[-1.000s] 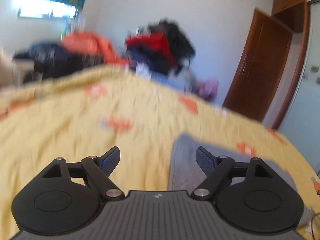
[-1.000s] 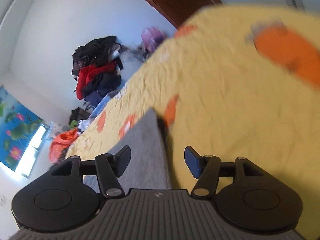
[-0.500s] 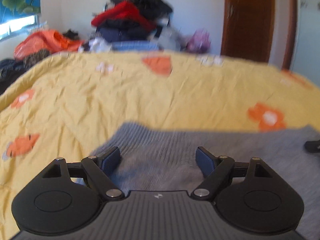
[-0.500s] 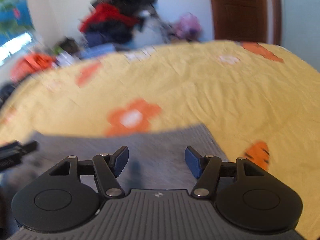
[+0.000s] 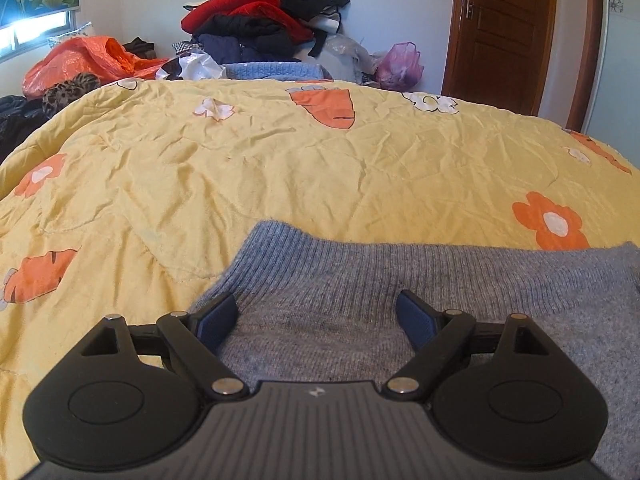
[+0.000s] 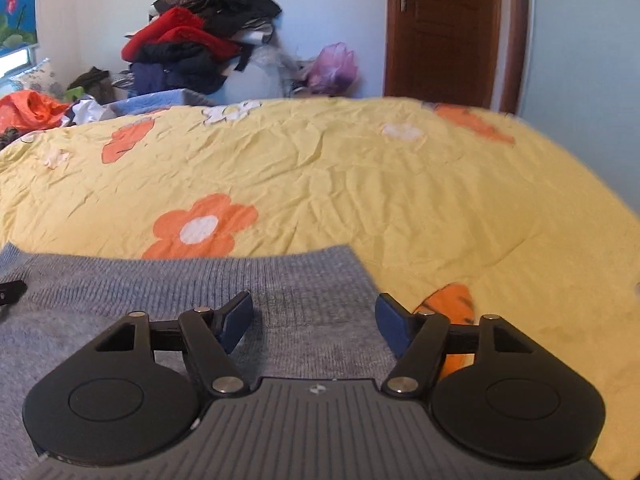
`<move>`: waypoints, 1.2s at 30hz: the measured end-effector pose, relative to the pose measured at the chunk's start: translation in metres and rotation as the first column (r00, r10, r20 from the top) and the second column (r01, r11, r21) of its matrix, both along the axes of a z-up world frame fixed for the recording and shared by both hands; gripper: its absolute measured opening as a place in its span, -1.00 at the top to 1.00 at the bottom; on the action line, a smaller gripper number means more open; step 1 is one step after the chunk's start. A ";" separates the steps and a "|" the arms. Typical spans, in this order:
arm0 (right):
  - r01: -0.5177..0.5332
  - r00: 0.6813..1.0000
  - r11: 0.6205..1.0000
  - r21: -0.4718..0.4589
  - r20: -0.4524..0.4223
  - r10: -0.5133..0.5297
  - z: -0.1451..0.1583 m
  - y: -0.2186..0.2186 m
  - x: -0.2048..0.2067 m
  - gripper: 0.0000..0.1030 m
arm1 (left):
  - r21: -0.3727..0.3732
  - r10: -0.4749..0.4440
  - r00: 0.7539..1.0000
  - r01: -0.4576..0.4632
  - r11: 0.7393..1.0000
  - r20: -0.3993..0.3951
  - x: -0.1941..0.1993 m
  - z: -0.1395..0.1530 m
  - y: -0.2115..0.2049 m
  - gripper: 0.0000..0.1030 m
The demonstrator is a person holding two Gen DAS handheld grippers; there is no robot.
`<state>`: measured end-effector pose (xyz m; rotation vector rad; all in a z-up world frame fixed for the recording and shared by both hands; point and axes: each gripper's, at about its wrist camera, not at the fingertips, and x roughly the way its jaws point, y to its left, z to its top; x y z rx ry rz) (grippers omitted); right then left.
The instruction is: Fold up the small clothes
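A grey ribbed knit garment (image 5: 360, 272) lies flat on a yellow flowered bedspread (image 5: 280, 168). My left gripper (image 5: 316, 300) hovers over its left part near the ribbed edge. Its jaws are opening, and the knit lies below them with no pad pressing on it. In the right wrist view the same garment (image 6: 160, 280) fills the lower left, and its right corner lies under my right gripper (image 6: 314, 300). That gripper's jaws are opening too, and nothing is pinched. A fingertip (image 6: 10, 292) of the left gripper shows at the left edge of that view.
Past the bed's far edge stands a tall pile of red and dark clothes (image 5: 260, 20), with an orange plastic bag (image 5: 80, 60) to its left and a pink bag (image 5: 400, 64) to its right. A brown door (image 5: 500, 32) is at the back right. The bedspread (image 6: 360, 180) stretches wide beyond the garment.
Both views swung from tilted and blurred to level and settled over the grey garment. Both pairs of jaws stand a little wider than before.
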<state>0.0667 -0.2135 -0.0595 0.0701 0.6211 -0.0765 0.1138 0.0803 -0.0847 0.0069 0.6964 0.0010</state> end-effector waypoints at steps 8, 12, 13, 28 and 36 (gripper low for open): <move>-0.137 0.990 0.979 -0.152 -0.046 0.132 -0.009 0.040 0.015 -0.70 | -0.002 -0.002 1.000 0.002 1.000 0.000 -0.001 0.000 0.000 -0.71; -0.064 0.998 0.997 0.033 -0.018 0.064 -0.021 0.002 0.010 -0.84 | -0.008 -0.006 1.000 0.006 1.000 -0.002 0.001 -0.001 0.001 -0.75; -0.060 0.998 0.997 0.050 -0.013 0.060 -0.022 0.000 0.010 -0.84 | -0.009 -0.007 1.000 0.007 1.000 -0.004 0.002 -0.001 0.001 -0.76; -0.067 0.998 0.997 0.044 -0.008 0.068 -0.024 0.004 0.009 -0.92 | -0.491 0.335 0.942 -0.275 0.827 0.036 -0.159 0.037 0.123 -0.79; -0.063 0.998 0.997 0.050 0.008 0.062 -0.023 0.004 0.005 -0.93 | -0.669 0.353 0.933 -0.306 0.677 -0.069 -0.216 0.003 0.124 -0.79</move>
